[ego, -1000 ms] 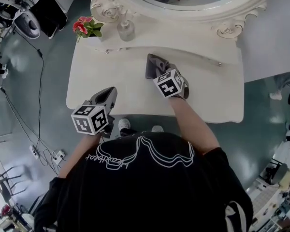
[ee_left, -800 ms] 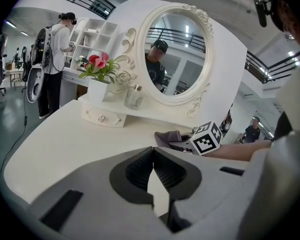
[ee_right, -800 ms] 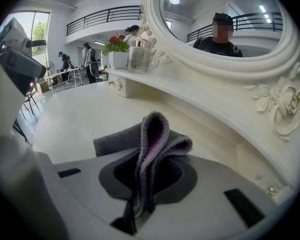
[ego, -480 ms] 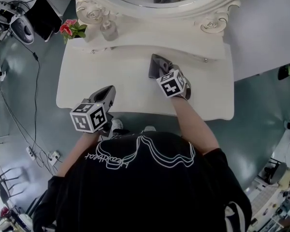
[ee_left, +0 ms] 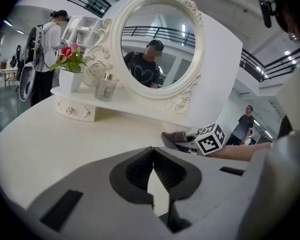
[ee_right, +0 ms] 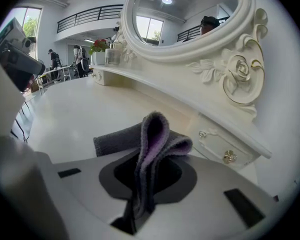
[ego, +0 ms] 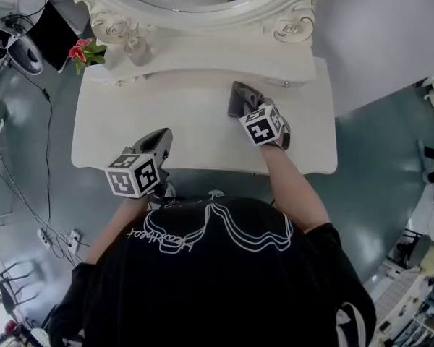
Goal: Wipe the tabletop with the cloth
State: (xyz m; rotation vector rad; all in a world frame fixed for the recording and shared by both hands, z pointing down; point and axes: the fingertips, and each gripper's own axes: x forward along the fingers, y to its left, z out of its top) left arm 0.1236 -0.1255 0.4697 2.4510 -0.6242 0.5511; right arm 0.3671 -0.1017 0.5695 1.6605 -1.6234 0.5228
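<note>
A grey cloth (ego: 242, 98) (ee_right: 150, 139) lies bunched on the white tabletop (ego: 181, 132) toward its right side, just below the back shelf. My right gripper (ego: 254, 113) (ee_right: 146, 184) is shut on the cloth, a fold standing up between its jaws. My left gripper (ego: 158, 144) (ee_left: 153, 170) hovers over the front left of the tabletop, jaws closed together with nothing in them. In the left gripper view the cloth (ee_left: 176, 137) and the right gripper's marker cube (ee_left: 210, 139) show further right.
An oval mirror in a carved white frame (ego: 202, 6) stands at the back. On the shelf's left are a flower pot (ego: 82, 52) and a glass bottle (ego: 137, 49). Small drawer knobs (ee_right: 229, 156) line the shelf front. People stand in the room beyond.
My right gripper has moved slightly rightward along the tabletop with the cloth. The left gripper has held its place; my head view has shifted right.
</note>
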